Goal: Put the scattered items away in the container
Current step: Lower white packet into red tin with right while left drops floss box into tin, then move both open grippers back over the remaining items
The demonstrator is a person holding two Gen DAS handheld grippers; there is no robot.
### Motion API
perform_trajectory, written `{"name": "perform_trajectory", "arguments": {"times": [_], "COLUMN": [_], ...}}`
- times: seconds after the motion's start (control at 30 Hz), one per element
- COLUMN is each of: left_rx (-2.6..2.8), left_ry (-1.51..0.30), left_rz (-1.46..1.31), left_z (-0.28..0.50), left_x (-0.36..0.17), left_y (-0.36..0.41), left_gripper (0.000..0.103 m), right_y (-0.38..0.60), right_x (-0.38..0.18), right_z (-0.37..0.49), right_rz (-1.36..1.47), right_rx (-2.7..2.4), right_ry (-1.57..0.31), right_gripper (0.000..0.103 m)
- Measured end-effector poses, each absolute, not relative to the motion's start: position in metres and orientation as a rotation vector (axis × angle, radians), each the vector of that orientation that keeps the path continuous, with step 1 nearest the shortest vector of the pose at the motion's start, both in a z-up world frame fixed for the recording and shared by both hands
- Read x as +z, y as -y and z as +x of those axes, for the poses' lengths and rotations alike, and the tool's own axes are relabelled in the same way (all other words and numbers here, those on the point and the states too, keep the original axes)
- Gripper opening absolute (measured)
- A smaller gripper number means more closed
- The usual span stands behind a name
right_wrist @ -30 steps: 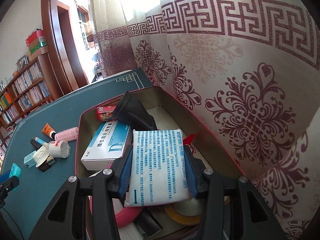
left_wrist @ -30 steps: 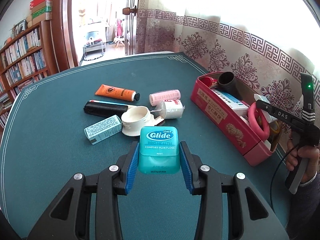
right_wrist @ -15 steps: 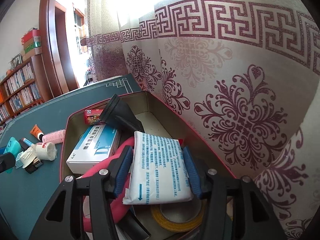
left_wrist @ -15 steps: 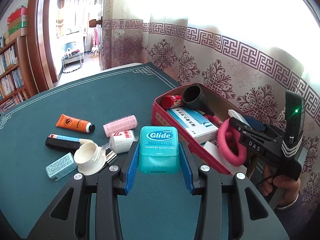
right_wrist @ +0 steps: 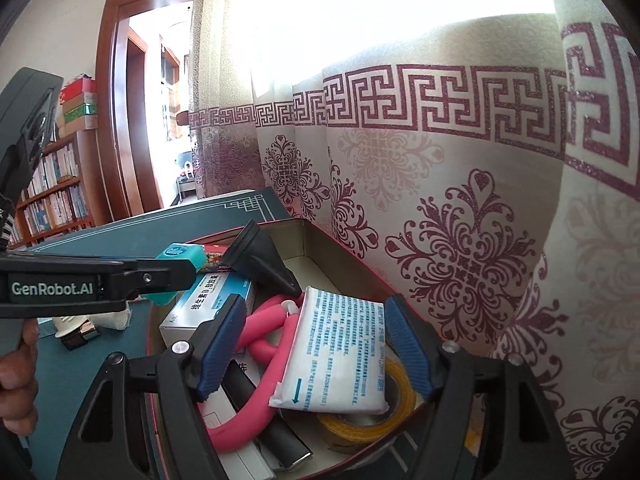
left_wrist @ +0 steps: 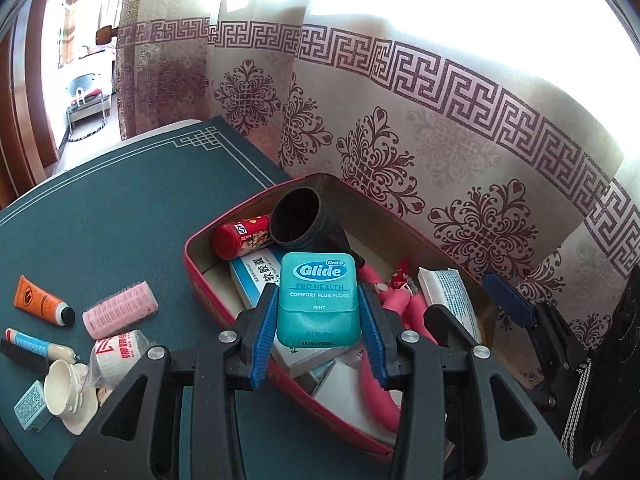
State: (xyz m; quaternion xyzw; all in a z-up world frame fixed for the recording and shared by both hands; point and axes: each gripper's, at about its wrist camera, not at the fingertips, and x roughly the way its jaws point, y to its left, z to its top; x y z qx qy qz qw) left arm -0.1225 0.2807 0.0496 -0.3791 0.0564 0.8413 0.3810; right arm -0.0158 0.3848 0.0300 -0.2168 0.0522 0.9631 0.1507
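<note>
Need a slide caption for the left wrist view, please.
Left gripper carries a teal floss box over the red container; tubes and a pink roller wait on the table.

Floss case [left_wrist: 318, 299]: showing "Oral-B Glide", "PRO-HEALTH", "COMFORT PLUS FLOSS", "MINT"; the digits printed below are too small to read.
Left gripper [right_wrist: 120, 280]: carrying "GenRobot.AI" along its side.
White-and-blue box [right_wrist: 208, 300]: displaying Chinese characters with a "D" among them.
White sachet [right_wrist: 340, 344]: bearing blue fine print, too small to read, and a blue arrow.
</note>
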Motion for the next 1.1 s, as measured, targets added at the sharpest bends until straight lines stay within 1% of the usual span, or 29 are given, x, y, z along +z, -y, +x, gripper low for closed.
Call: {"name": "perform_trajectory", "arguments": {"times": [0.2,0.33,0.37,0.4,0.47,0.6,0.73,0.97,1.1], "left_rx": [2.103,2.073,2.071,2.074,2.085,2.101,2.169,2.265,2.319], "left_ry": [-0.198,-0.195,-0.187,-0.177,-0.153,-0.138,-0.164,-0.179,-0.157], "left_rz": [-0.959,-0.995,-1.003,-1.008,-1.006,-1.001,-0.977,-0.962,-0.975], "left_z": [-0.127,-0.132,-0.134,-0.135,-0.136,-0.136,-0.132,-0.126,-0.125], "left_x": [0.047,0.042,0.041,0.041,0.042,0.046,0.050,0.053,0.055], "left_y": [-0.310,-0.321,-0.322,-0.321,-0.319,-0.311,-0.297,-0.260,-0.231], "left_gripper": [0.043,0.044,0.050,0.059,0.066,0.066,0.066,0.066,0.066], "right_y": [-0.394,-0.396,-0.396,-0.396,-0.395,-0.393,-0.392,-0.387,-0.381], "right_x": [0.030,0.030,0.030,0.030,0.030,0.028,0.028,0.028,0.028], "right_z": [-0.013,-0.013,-0.014,-0.014,-0.015,-0.016,-0.016,-0.017,-0.018], "right_rz": [-0.624,-0.630,-0.631,-0.633,-0.635,-0.642,-0.635,-0.622,-0.611], "right_rx": [2.761,2.758,2.759,2.760,2.762,2.770,2.781,2.823,2.837], "right_ry": [-0.212,-0.230,-0.232,-0.234,-0.231,-0.219,-0.209,-0.195,-0.153], "right_gripper": [0.077,0.078,0.078,0.078,0.079,0.079,0.079,0.080,0.080]}}
